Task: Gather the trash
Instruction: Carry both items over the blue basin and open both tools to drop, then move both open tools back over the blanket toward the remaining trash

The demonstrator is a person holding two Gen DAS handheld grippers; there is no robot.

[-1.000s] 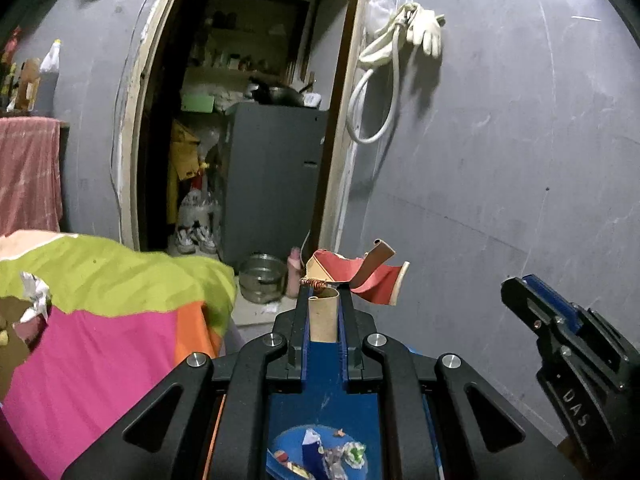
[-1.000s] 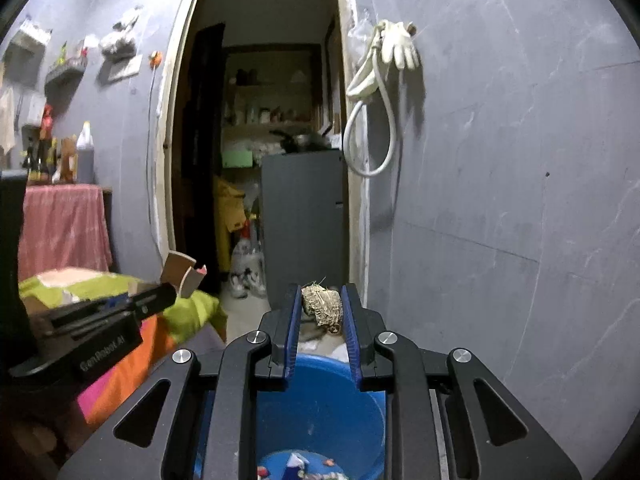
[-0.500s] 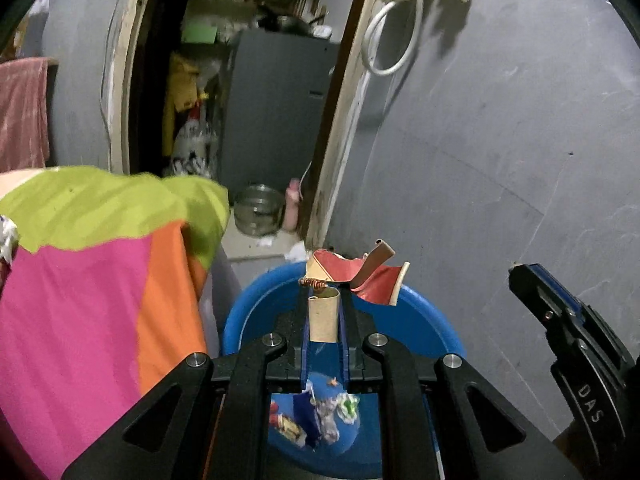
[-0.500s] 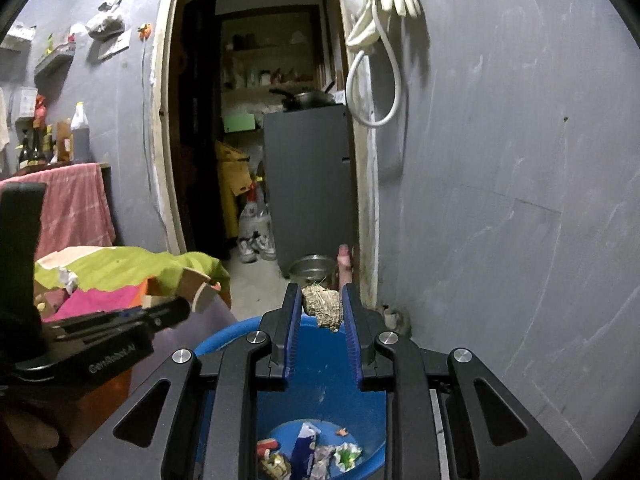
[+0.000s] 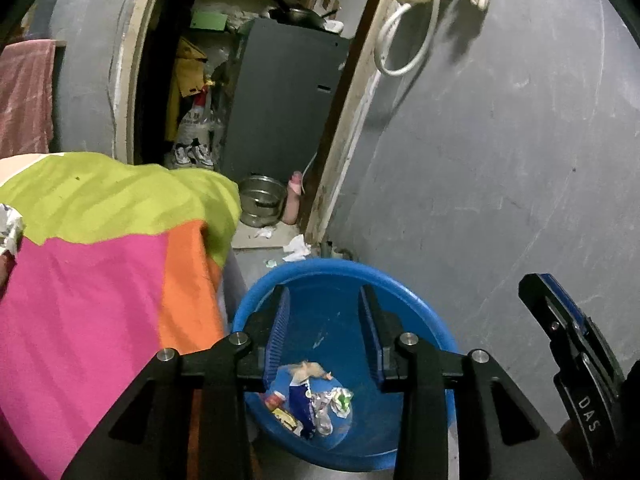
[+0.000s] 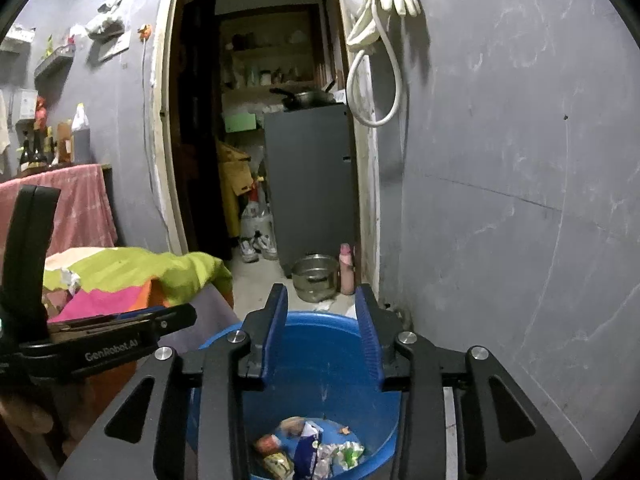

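A blue plastic tub (image 5: 424, 308) (image 6: 224, 408) stands on the floor by the grey wall, with crumpled wrappers and paper trash (image 5: 312, 400) (image 6: 312, 450) at its bottom. Above it my left gripper (image 5: 325, 300) has its jaws opening, and nothing is between them. My right gripper (image 6: 321, 300) also hangs over the tub, its jaws opening and empty too. A crumpled white scrap (image 5: 10, 228) (image 6: 70, 278) lies on the bright cloth at the left. The other gripper's finger shows at the right edge of the left wrist view and at the left of the right wrist view.
A bed or table under a green, pink and orange cloth (image 5: 100, 264) stands just left of the tub. Beyond are a doorway, a steel pot (image 5: 260, 200), a pink bottle (image 6: 347, 270) and white paper scraps (image 5: 296, 248) on the floor. The grey wall (image 5: 500, 160) is close on the right.
Both grippers tipped down over the tub and opened. The red and brown cardboard scrap left my left gripper, and the straw-like wad left my right gripper.
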